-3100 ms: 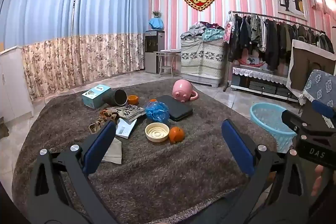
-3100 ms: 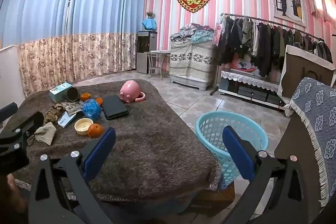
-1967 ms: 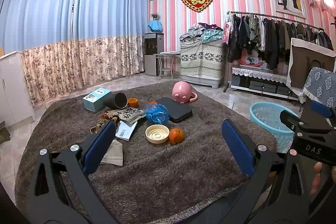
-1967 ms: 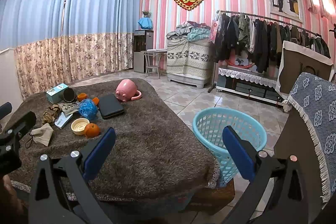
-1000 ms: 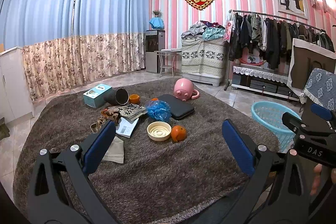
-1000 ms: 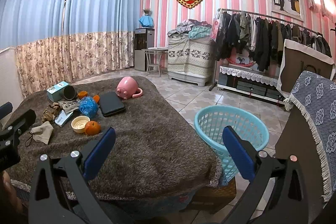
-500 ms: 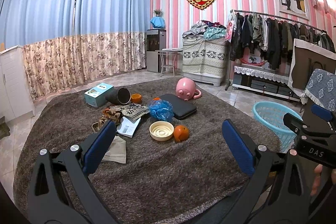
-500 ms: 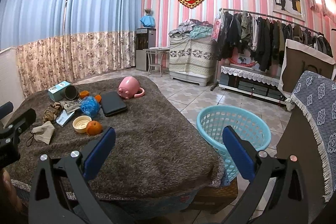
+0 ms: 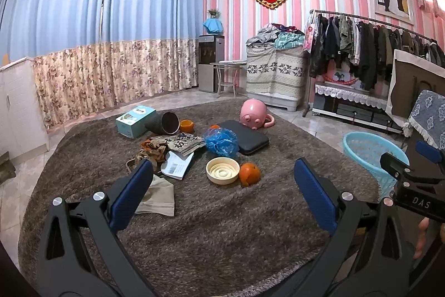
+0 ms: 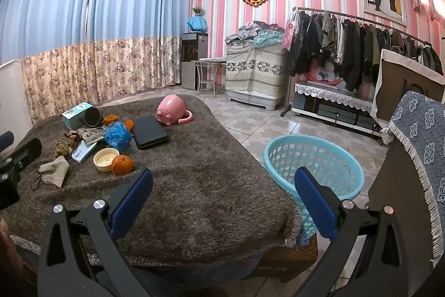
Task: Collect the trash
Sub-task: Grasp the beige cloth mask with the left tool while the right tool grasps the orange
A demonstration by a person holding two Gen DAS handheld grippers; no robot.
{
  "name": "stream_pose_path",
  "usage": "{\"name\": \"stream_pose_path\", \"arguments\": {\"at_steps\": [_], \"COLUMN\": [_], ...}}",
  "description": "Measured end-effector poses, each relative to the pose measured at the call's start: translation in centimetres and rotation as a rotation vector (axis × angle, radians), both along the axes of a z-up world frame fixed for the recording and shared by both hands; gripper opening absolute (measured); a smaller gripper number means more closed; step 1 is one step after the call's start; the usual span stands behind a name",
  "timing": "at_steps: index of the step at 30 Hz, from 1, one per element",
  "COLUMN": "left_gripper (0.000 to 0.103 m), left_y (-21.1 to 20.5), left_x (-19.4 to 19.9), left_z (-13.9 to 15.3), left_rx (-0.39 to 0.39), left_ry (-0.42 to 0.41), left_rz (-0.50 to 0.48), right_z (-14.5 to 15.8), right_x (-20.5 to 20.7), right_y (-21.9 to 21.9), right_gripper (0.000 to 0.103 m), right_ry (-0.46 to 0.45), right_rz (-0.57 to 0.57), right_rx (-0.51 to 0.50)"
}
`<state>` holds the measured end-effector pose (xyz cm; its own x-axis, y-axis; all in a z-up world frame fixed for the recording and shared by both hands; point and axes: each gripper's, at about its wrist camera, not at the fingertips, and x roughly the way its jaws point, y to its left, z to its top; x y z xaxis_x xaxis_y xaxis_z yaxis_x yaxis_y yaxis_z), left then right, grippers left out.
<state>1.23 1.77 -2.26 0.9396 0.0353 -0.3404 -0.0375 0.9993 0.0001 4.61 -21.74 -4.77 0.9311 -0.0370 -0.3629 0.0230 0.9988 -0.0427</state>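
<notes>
Blue basket (image 9: 370,155) half hidden by right gripper (image 9: 411,171), L gripper (image 9: 222,183) open

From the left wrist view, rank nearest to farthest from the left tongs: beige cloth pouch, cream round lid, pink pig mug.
1. Beige cloth pouch, beside the left finger.
2. Cream round lid, centre of the rug.
3. Pink pig mug, far edge.

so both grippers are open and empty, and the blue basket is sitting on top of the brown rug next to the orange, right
Not quite. The left gripper and right gripper are open and empty, but the blue basket stands on the tiled floor beside the rug-covered table, apart from the orange, as the right wrist view shows.
</notes>
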Motion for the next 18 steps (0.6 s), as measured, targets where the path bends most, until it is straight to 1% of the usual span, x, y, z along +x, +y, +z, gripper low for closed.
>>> {"name": "stream_pose_path", "arguments": {"at_steps": [6, 10, 15, 18], "left_gripper": [0.098, 0.098, 0.098, 0.098], "left_y": [1.2, 2.3, 5.5, 7.5], "left_x": [1.3, 2.2, 3.8, 4.8], "left_z": [-0.8, -1.7, -2.7, -3.5], "left_rx": [-0.014, -0.008, -0.027, -0.051], "left_ry": [0.040, 0.067, 0.106, 0.142], "left_rz": [0.016, 0.043, 0.101, 0.124], "right_z": [-0.8, -1.1, -1.2, -0.9], "right_x": [0.4, 0.8, 1.4, 2.6], "right_y": [0.1, 0.4, 0.4, -0.2], "right_gripper": [0.099, 0.099, 0.099, 0.099], "right_ry": [0.018, 0.025, 0.028, 0.040], "right_rz": [-0.013, -0.027, -0.022, -0.015], "right_rx": [0.001, -0.002, -0.003, -0.004]}}
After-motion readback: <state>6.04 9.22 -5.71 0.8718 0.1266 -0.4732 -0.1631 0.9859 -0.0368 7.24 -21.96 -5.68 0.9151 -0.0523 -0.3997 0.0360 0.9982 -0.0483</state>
